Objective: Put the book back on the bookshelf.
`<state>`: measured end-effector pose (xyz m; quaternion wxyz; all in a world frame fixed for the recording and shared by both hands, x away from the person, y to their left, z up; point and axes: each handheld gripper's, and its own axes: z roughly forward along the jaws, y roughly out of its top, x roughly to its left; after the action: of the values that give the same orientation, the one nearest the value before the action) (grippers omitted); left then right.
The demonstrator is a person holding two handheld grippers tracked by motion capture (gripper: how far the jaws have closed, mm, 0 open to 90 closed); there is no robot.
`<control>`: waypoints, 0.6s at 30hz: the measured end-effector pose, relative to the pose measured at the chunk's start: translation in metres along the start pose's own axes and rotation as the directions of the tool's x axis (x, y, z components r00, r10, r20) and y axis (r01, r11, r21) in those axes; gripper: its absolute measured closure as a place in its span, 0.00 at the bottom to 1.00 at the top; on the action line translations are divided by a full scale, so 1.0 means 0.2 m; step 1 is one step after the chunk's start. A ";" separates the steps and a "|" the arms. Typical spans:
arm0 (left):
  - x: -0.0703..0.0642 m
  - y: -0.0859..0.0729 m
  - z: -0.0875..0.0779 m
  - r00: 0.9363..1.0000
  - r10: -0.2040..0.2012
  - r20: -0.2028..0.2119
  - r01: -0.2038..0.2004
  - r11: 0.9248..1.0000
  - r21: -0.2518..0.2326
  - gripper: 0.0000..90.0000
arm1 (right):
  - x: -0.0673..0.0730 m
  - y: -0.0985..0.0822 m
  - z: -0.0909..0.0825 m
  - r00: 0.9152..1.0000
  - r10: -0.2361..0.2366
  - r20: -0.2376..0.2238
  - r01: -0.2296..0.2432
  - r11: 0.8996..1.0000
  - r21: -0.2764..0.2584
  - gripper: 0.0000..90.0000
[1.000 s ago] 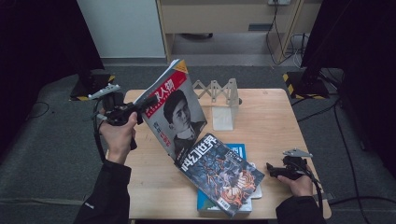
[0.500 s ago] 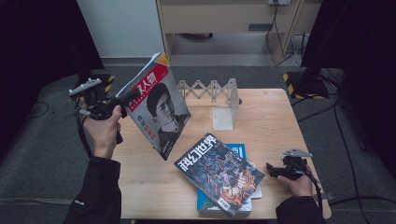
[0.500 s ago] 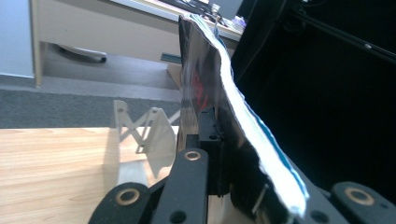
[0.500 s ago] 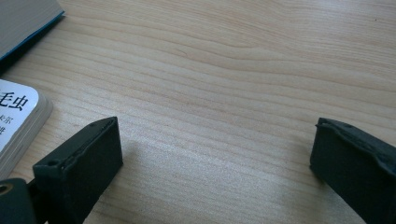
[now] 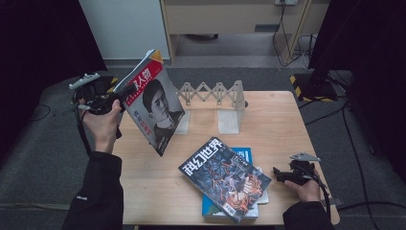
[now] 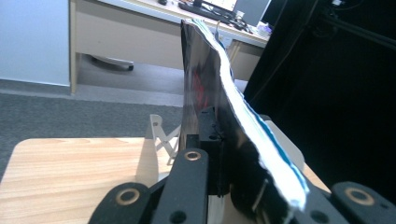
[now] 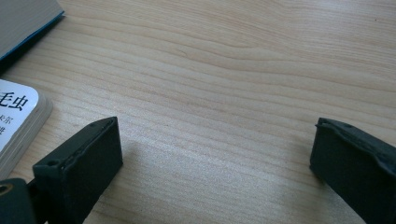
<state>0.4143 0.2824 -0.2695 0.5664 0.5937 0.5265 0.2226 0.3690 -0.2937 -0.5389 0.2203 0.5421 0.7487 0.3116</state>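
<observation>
Your left gripper (image 5: 125,91) pinches the portrait magazine (image 5: 155,103) by its top edge and holds it tilted in the air above the table's (image 5: 277,124) left edge, just in front of the folding rack (image 5: 215,93). Your right gripper (image 5: 280,175) rests at the table's near right corner, jaws spread over bare wood, beside the stacked magazines (image 5: 225,179).

Magazine (image 5: 154,103): glossy cover with a black-and-white portrait, red band and Chinese title along the top. Closed, lifted clear of the table (image 5: 158,191), tilted with its top edge up. Hangs over the table's left rear, beside the folding rack (image 5: 210,93). Pages bow slightly edge-on (image 6: 233,116).
</observation>
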 end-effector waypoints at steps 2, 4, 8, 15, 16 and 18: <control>0.01 0.00 0.03 1.000 0.005 -0.017 -0.005 1.000 0.000 0.96 | 0.00 0.00 0.00 1.000 0.000 0.000 0.000 1.000 0.000 0.03; 0.02 0.00 0.06 1.000 0.008 -0.031 -0.008 1.000 -0.005 0.95 | 0.00 0.00 0.00 1.000 0.000 0.000 0.000 1.000 0.000 0.03; 0.02 -0.02 0.13 0.998 0.019 -0.064 -0.019 1.000 -0.012 0.96 | 0.00 0.00 0.00 1.000 0.000 0.000 0.000 1.000 0.000 0.03; 0.01 -0.08 0.24 0.991 0.055 -0.123 -0.057 0.998 -0.012 0.95 | 0.00 0.00 0.00 1.000 0.004 -0.001 -0.004 1.000 0.001 0.03; 0.01 -0.09 0.25 0.990 0.061 -0.131 -0.063 0.998 -0.015 0.95 | 0.00 0.00 0.00 1.000 0.004 0.000 -0.004 1.000 0.001 0.03; 0.01 -0.12 0.27 0.987 0.068 -0.145 -0.072 0.997 -0.022 0.95 | 0.00 0.00 0.00 1.000 0.003 0.000 -0.003 1.000 0.001 0.03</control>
<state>0.4532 0.2554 -0.3063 0.5268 0.5865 0.5417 0.2917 0.3690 -0.2936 -0.5388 0.2197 0.5434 0.7479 0.3116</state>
